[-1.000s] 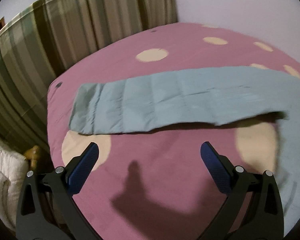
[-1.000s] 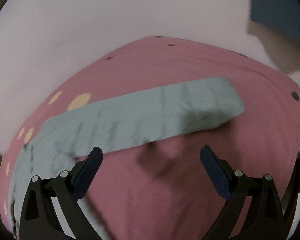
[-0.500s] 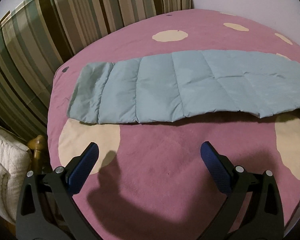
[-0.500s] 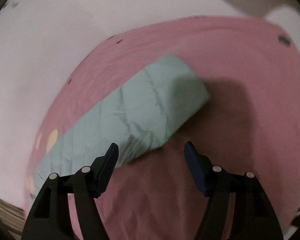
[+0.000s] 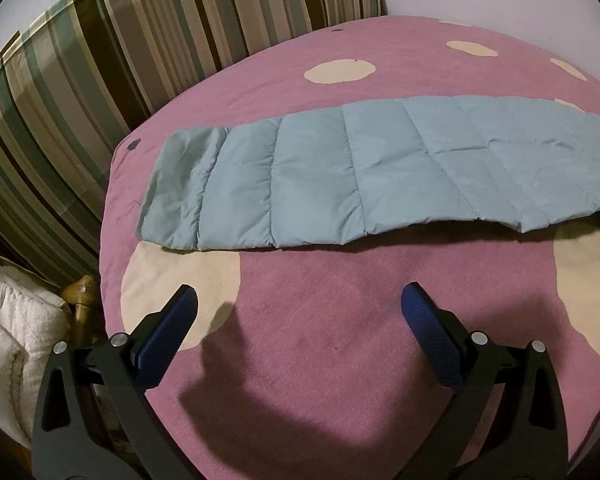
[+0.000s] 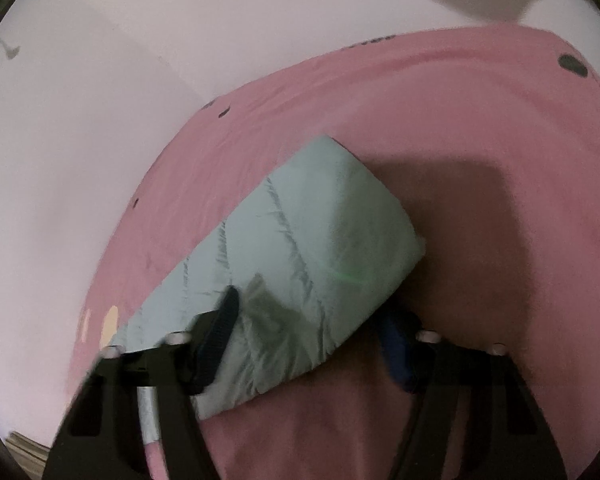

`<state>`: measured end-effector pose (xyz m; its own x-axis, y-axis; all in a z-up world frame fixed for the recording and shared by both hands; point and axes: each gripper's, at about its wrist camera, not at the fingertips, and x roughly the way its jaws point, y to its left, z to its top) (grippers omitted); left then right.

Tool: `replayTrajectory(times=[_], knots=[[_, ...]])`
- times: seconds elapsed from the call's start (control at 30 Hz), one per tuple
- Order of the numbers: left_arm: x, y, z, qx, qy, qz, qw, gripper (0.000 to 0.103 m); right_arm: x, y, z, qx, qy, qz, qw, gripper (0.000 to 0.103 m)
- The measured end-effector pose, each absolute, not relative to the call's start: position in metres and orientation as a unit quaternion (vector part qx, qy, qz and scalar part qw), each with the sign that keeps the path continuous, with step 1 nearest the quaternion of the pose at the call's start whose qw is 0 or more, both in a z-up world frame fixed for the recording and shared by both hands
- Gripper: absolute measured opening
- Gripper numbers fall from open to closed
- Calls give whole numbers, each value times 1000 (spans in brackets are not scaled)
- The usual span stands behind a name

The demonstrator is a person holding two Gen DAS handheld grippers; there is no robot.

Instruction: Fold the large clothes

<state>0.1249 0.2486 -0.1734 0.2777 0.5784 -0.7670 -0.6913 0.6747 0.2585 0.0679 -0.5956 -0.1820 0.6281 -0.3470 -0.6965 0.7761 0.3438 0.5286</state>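
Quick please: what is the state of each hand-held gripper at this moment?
Left hand-held gripper: open, holding nothing, above the pink bedcover.
Right hand-held gripper: jaws just closing around the light blue quilted garment; firm grip cannot be told.

Striped curtain point(image 5: 100, 80), white bedding point(image 5: 16, 328)

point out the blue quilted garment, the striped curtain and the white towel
blue quilted garment point(image 5: 380, 172), left wrist view, middle panel
striped curtain point(image 5: 100, 80), left wrist view, middle of its stripes
white towel point(image 5: 12, 336), left wrist view, its folded bulk at the bed's corner

Bedroom, spotted pink bed cover point(image 5: 340, 340), striped curtain point(image 5: 100, 60)
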Motion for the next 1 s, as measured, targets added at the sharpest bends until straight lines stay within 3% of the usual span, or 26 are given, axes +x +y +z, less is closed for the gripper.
replayTrajectory(times=[0.07, 0.17, 0.47, 0.73, 1.0], knots=[[125, 249, -173, -60, 450, 399, 796, 101, 71, -594, -184, 443, 247, -364, 781, 25], [124, 249, -173, -58, 451, 400, 796, 101, 76, -595, -182, 444, 242, -361, 784, 7], [124, 250, -173, -57, 451, 400, 796, 101, 116, -541, -113, 341, 223, -316, 857, 3], [125, 248, -174, -52, 452, 401, 795, 101, 209, -395, -63, 241, 262, -162, 921, 3], [124, 251, -174, -57, 452, 399, 796, 101, 271, -252, -63, 182, 295, -41, 937, 3]])
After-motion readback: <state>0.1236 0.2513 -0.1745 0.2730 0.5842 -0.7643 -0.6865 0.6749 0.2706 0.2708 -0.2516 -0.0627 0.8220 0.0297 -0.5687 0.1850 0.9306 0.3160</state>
